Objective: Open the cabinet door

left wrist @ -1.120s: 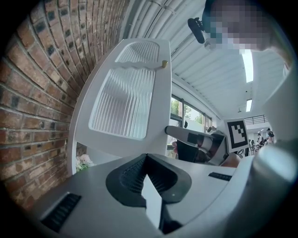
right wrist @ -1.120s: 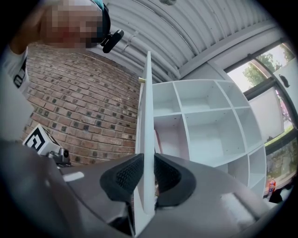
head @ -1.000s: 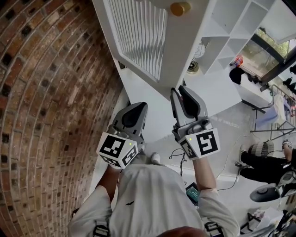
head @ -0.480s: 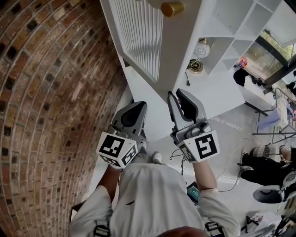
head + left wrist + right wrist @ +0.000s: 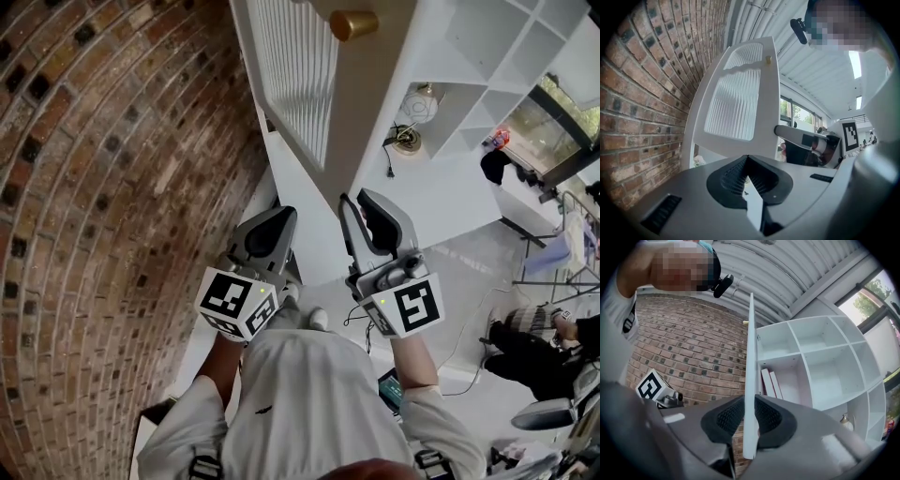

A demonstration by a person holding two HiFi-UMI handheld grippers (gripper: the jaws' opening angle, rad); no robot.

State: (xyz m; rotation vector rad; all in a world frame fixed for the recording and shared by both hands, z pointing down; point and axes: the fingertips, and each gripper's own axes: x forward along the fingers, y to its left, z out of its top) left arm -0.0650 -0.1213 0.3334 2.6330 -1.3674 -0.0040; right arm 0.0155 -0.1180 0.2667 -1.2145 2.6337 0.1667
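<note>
The cabinet door [image 5: 314,94] runs off the head view's top edge, with its gold knob [image 5: 352,23] just inside that edge. An ornament [image 5: 417,111] on a shelf [image 5: 452,101] is too small to name, perhaps a lamp. A person [image 5: 520,352] is cut off by the right edge.

Red-brown brick wall [image 5: 84,187] along the left. White cubby shelving [image 5: 469,47] to the right, two pale books [image 5: 769,383] upright in one compartment. Pale glossy floor [image 5: 469,267] below. Window [image 5: 561,112] with greenery beyond. Ribbed white ceiling [image 5: 820,79], long light strip [image 5: 855,63] overhead.
</note>
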